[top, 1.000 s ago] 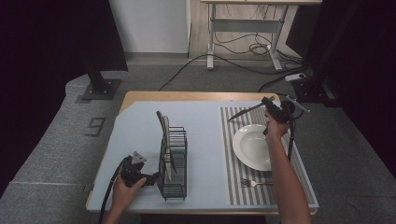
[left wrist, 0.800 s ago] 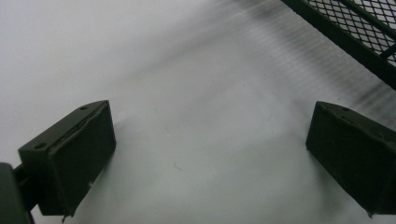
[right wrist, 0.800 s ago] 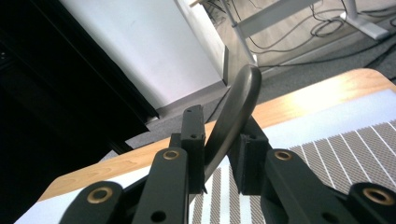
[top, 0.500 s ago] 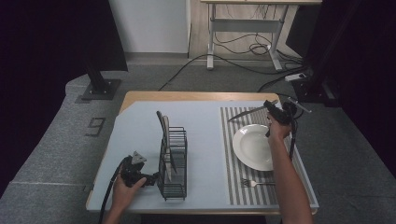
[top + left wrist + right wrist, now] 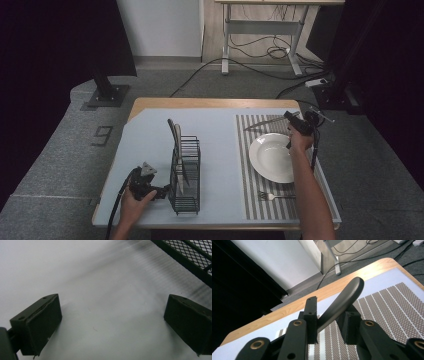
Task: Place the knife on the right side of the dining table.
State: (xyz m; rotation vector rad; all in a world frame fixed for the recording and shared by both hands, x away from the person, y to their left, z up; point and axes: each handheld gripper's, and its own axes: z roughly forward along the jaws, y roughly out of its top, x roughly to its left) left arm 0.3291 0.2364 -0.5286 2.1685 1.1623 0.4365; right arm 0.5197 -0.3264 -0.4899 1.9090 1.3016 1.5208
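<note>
My right gripper (image 5: 294,120) hangs over the far end of the striped placemat (image 5: 256,202), shut on a dark grey knife (image 5: 265,124) that points left across the mat. In the right gripper view the knife (image 5: 344,298) rises between my jaws (image 5: 329,320), its rounded end up. My left gripper (image 5: 161,192) rests low on the pale blue table cover (image 5: 145,140), just left of a black wire rack (image 5: 186,172). Its jaws (image 5: 112,322) stand open with nothing between them. The rack's mesh corner (image 5: 190,255) sits at the upper right of the left gripper view.
A white plate (image 5: 272,157) lies on the placemat, and a fork (image 5: 272,196) lies near the mat's front edge. Two upright utensils (image 5: 176,137) stand in the rack. The table's wooden far edge (image 5: 210,103) is bare.
My right gripper has shifted slightly right and a little nearer with the knife. The left gripper has not moved.
</note>
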